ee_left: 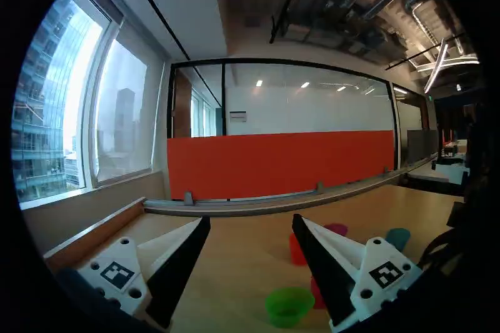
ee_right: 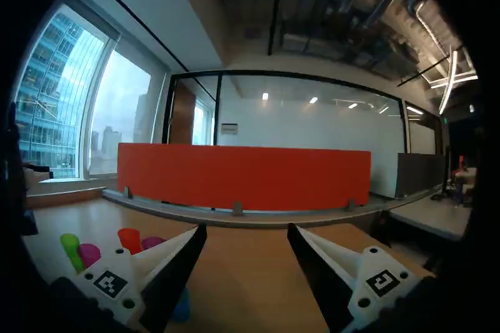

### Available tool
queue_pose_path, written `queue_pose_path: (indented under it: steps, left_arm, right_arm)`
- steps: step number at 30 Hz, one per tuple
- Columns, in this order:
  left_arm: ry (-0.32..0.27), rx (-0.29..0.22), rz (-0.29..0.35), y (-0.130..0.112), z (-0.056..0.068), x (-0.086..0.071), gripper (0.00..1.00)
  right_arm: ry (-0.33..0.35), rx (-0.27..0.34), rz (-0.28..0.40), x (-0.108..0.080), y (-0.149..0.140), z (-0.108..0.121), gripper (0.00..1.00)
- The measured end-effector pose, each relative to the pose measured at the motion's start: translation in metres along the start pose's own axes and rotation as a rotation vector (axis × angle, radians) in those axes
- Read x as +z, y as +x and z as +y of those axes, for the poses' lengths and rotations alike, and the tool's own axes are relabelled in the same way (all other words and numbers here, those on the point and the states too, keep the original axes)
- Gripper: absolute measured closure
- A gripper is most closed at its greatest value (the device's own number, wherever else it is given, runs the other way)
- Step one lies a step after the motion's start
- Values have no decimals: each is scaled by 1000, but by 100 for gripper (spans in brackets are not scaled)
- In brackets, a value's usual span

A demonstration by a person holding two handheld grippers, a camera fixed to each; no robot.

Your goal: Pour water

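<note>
Left gripper point(ee_left: 250, 218) and right gripper point(ee_right: 247, 227) hang open, empty, over the wooden table point(ee_left: 244, 283), a green cup point(ee_left: 289, 305) low between the left one's fingers

The left gripper point(ee_left: 250, 219) is showing two white, wedge-shaped fingers point(ee_left: 350, 258) with black inner faces, each carrying a square black-and-white tag point(ee_left: 117, 275) and small round screw holes point(ee_left: 135, 293). The right gripper point(ee_right: 247, 227) is looking identical.

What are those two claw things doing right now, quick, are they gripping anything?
Left gripper: jaws open, holding nothing.
Right gripper: jaws open, holding nothing.
</note>
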State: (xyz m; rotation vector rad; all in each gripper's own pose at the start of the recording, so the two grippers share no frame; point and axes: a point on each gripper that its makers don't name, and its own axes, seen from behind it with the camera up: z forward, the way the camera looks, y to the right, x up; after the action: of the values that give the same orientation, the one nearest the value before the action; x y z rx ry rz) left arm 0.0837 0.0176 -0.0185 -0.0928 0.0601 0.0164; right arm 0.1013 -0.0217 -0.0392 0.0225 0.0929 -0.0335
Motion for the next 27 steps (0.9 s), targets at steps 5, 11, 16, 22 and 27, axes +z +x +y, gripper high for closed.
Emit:
queue_pose_path:
  steps: [5,11,16,22,27]
  left_arm:
    - [33,5,16,-1,-3,2,3]
    - [76,9,26,-8,-10,2,2]
    - [90,3,39,-15,-13,1,2]
    - [86,1,44,-28,-11,-1,2]
    - [90,13,37,-40,-7,-1,3]
  right_arm:
    - [-19,-17,3,-2,-3,3,0]
    - [-39,-29,-11,-4,-10,7,0]
    - [-58,-31,-21,-4,-13,11,0]
    - [-74,-24,-24,-6,-16,14,0]
    - [-88,-22,-24,-11,-18,15,0]
